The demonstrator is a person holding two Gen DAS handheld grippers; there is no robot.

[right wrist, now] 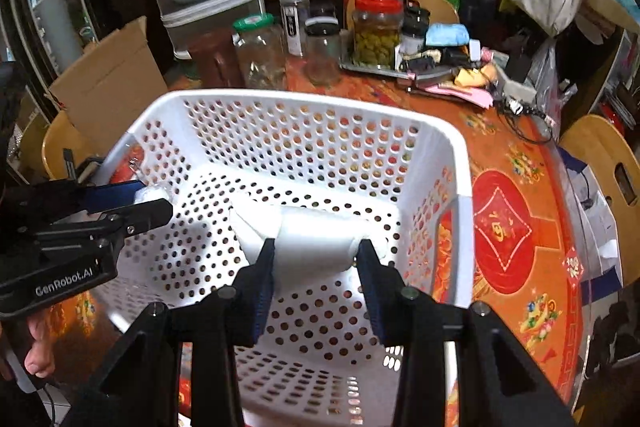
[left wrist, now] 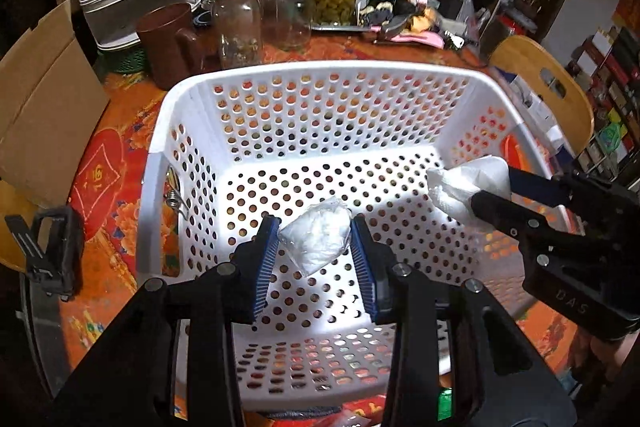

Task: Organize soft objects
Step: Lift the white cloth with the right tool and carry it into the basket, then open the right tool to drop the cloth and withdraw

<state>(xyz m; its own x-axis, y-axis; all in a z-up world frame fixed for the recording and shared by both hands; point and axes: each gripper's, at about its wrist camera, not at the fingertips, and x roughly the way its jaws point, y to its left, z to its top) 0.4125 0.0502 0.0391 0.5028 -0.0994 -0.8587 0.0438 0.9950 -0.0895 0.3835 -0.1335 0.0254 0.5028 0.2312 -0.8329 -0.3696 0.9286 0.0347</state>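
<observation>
Left wrist view is showing the left gripper (left wrist: 314, 243) clenching a bagged white wad (left wrist: 314, 241) above the floor of the white basket (left wrist: 320, 71) on the tabletop (left wrist: 108, 163). The right gripper (right wrist: 316, 255) is squeezing a crumpled paper towel (right wrist: 316, 239) over the same basket. Both are looking light, soft and compressible; mid-body grips should be holding without damage.

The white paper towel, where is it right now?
The white paper towel is pinched in the right gripper, over the right side of the white basket.
</observation>
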